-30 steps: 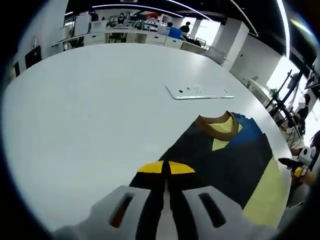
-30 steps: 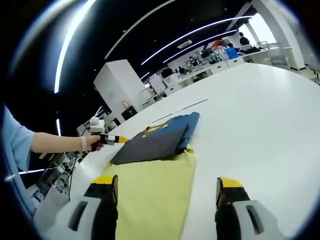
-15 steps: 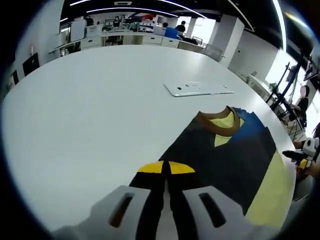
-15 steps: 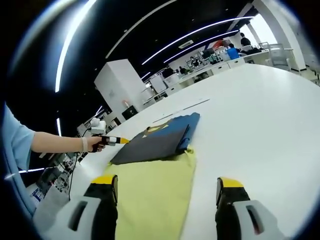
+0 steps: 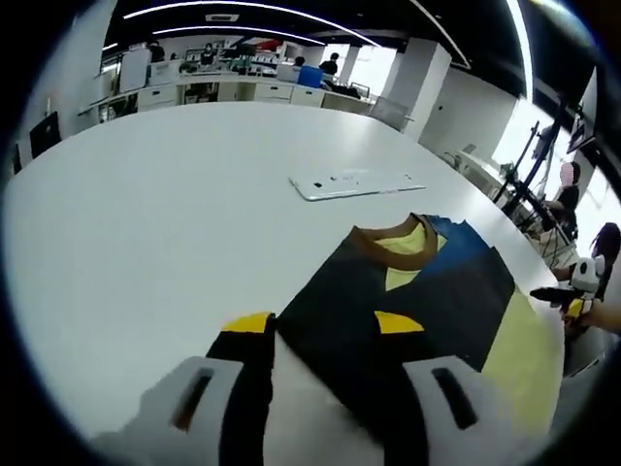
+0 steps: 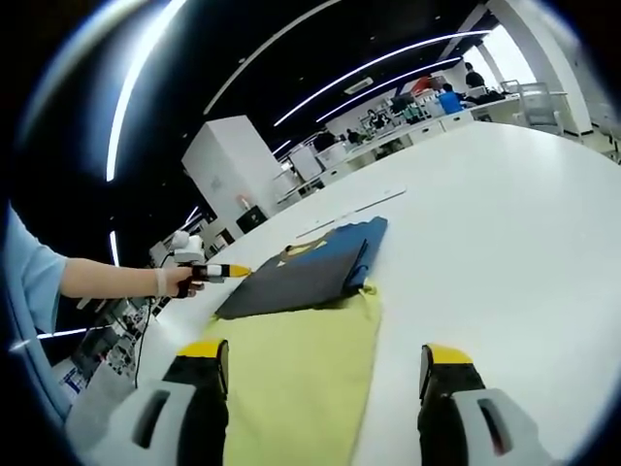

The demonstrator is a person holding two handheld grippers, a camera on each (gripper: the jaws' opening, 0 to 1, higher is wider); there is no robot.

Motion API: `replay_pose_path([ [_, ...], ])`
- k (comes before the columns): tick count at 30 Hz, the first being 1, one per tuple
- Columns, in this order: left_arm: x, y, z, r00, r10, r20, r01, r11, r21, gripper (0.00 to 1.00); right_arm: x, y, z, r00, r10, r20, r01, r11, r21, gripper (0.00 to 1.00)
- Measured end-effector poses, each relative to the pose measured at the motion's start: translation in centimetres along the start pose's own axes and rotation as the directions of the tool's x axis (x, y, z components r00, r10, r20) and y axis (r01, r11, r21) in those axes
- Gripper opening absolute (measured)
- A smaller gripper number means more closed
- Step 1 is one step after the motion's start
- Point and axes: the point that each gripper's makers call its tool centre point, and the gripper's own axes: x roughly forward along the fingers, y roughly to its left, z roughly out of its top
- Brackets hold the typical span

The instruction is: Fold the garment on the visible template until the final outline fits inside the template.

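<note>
A folded garment [image 5: 427, 291], dark with a blue panel, a yellow part and a brown collar [image 5: 374, 243], lies flat on the white table [image 5: 146, 194]. My left gripper [image 5: 323, 322] stands open, its yellow-tipped jaws spread over the garment's near dark edge. Beyond the collar lies a flat white template board [image 5: 354, 183]. In the right gripper view the garment [image 6: 291, 280] shows from the other side, with its yellow part [image 6: 291, 379] between the jaws of my open right gripper [image 6: 326, 351]. The left gripper [image 6: 218, 271] shows there in a hand at the garment's far left edge.
The right gripper [image 5: 572, 291] appears small at the table's right edge in the left gripper view. Office desks [image 5: 243, 89] and seated people stand far behind the table. Tripods [image 5: 529, 165] are off the right edge. A white pillar [image 6: 233, 160] rises beyond the table [image 6: 505, 223].
My left gripper's jaws were together at the garment's near edge; they have now spread apart. The left camera has shifted slightly. The right gripper has stayed as it was.
</note>
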Motion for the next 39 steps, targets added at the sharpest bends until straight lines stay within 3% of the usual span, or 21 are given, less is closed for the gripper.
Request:
replay_pose_path([
  [5, -0.7, -0.7, 0.6, 0.999, -0.035, 0.02, 0.035, 0.999, 0.005, 0.65, 0.1, 0.4, 0.0, 1.0, 0.007, 0.0, -0.007, 1.0, -0.006, 0.81],
  [18, -3.1, -3.3, 0.7, 0.995, -0.1, 0.021, 0.099, 0.994, 0.043, 0.7, -0.3, 1.2, 0.1, 1.0, 0.023, -0.013, -0.023, 0.999, -0.048, 0.83],
  [24, -4.7, -5.6, 1.2, 0.986, -0.148, 0.072, 0.146, 0.989, 0.036, 0.71, -0.5, 1.4, 0.3, 0.999, 0.031, -0.021, -0.033, 0.997, -0.075, 0.85],
  [31, -6.5, -7.4, -0.1, 0.984, -0.163, 0.076, 0.158, 0.985, 0.068, 0.76, -1.1, 1.8, 0.8, 0.998, 0.044, -0.033, -0.048, 0.991, -0.124, 0.88],
  [39, -9.7, -8.3, -2.7, 0.982, -0.155, 0.108, 0.15, 0.987, 0.048, 0.75, -1.8, 2.0, 0.6, 0.996, 0.051, -0.067, -0.063, 0.981, -0.181, 0.92],
])
